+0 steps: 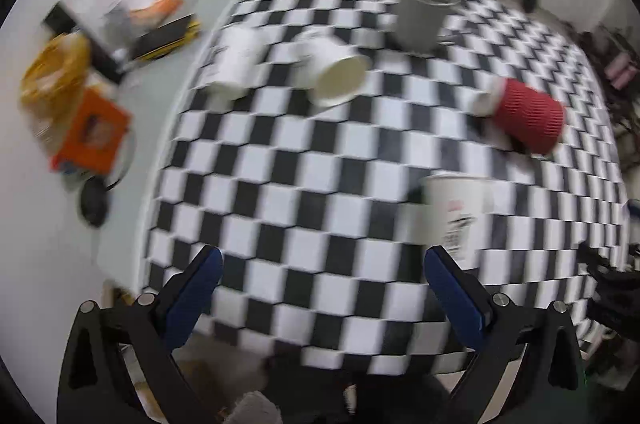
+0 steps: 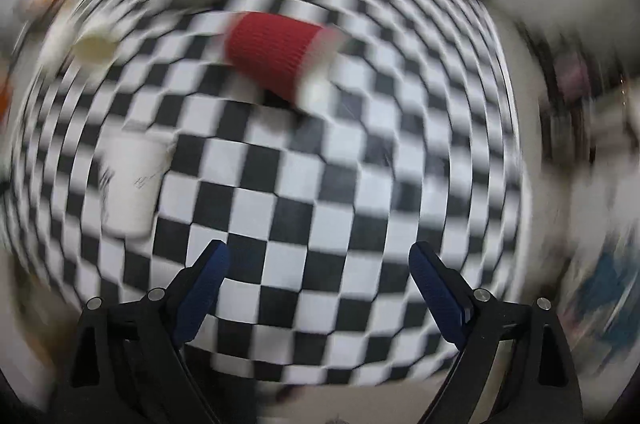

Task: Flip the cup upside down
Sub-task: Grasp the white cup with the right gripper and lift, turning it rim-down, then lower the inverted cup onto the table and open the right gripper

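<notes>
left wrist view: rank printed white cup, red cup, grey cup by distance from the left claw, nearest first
From the left claw:
1. Printed white cup, standing just ahead of the right finger.
2. Red cup, lying on its side, mid-table to the right.
3. Grey cup, standing near the far edge of the checkered cloth.

We see a ribbed, matt red paper cup (image 1: 528, 120) right of centre, smooth white paper cups (image 1: 336, 72), and a checkered cloth (image 1: 280, 184) covering the worktop.
</notes>
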A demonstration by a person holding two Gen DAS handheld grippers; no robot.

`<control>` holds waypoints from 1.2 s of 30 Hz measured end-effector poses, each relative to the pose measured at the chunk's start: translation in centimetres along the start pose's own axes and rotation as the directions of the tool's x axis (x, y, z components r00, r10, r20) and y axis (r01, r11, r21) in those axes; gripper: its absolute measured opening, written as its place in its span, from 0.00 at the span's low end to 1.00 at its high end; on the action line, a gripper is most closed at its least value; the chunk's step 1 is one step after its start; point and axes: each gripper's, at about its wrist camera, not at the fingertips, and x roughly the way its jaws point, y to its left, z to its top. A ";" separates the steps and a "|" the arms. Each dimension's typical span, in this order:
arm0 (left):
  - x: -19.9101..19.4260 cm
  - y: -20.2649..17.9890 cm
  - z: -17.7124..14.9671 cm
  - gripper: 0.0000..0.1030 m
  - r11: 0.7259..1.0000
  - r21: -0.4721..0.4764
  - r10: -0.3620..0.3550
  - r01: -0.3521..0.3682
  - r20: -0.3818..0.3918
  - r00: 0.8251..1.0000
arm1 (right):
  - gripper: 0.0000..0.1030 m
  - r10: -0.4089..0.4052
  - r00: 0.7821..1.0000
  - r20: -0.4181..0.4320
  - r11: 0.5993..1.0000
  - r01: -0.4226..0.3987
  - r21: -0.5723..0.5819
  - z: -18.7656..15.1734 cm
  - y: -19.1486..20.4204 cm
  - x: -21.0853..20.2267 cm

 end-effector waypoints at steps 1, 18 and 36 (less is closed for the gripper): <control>0.5 0.2 -0.3 1.00 1.000 -0.006 0.024 -0.024 -0.013 1.000 | 0.90 -0.029 0.999 0.022 0.990 0.032 -0.140 0.6 1.9 -0.7; 11.5 0.6 -3.1 1.00 0.998 0.037 0.049 -0.042 -0.192 0.980 | 0.81 0.033 0.763 0.646 -0.621 0.522 -0.584 -6.2 16.9 6.0; 11.8 7.5 -0.6 1.00 0.994 -0.066 0.073 -0.088 -0.204 0.976 | 0.60 -0.172 0.916 0.362 -0.429 0.261 -0.865 -2.0 23.0 6.4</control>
